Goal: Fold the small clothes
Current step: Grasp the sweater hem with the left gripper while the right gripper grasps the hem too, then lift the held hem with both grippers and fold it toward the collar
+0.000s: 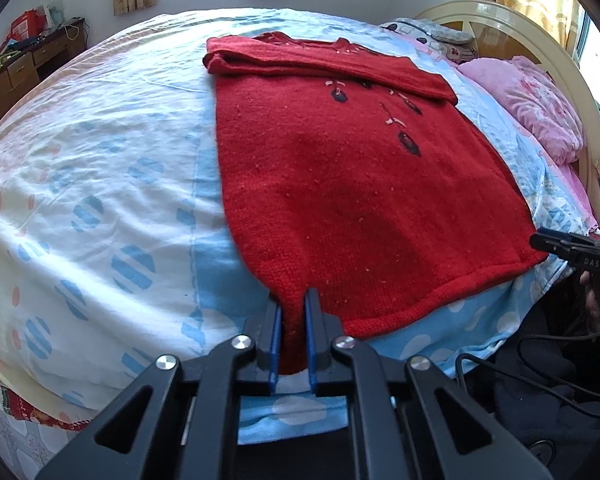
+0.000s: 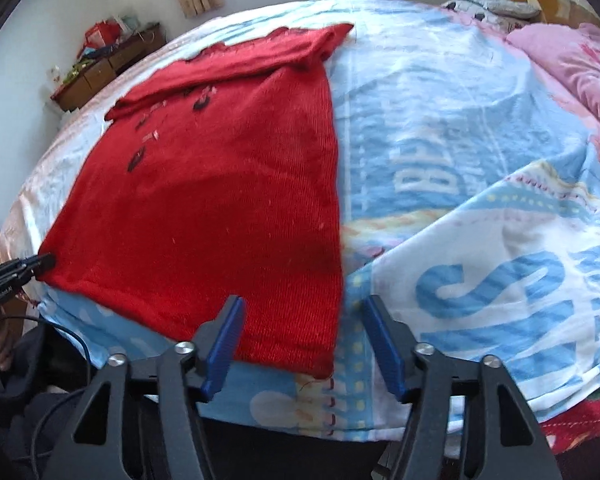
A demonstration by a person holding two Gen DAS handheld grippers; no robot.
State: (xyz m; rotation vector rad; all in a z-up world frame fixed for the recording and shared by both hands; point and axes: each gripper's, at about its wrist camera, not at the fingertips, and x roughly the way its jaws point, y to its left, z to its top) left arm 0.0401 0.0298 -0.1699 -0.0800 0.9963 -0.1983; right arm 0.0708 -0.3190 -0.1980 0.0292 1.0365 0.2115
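The left gripper point(image 1: 294, 312) has its jaws clamped on the red knitted sweater's point(image 1: 352, 176) hem corner; the right gripper point(image 2: 304, 320) has its jaws wide, straddling the other corner on the bed point(image 2: 480, 128).

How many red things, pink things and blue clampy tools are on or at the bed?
Red: 1, the sweater.
Pink: 1, the quilt bunched by the headboard.
Tools with blue pads: 2, the left tool pinching the sweater's near corner, and the right tool standing open around the other near corner.
Total: 4
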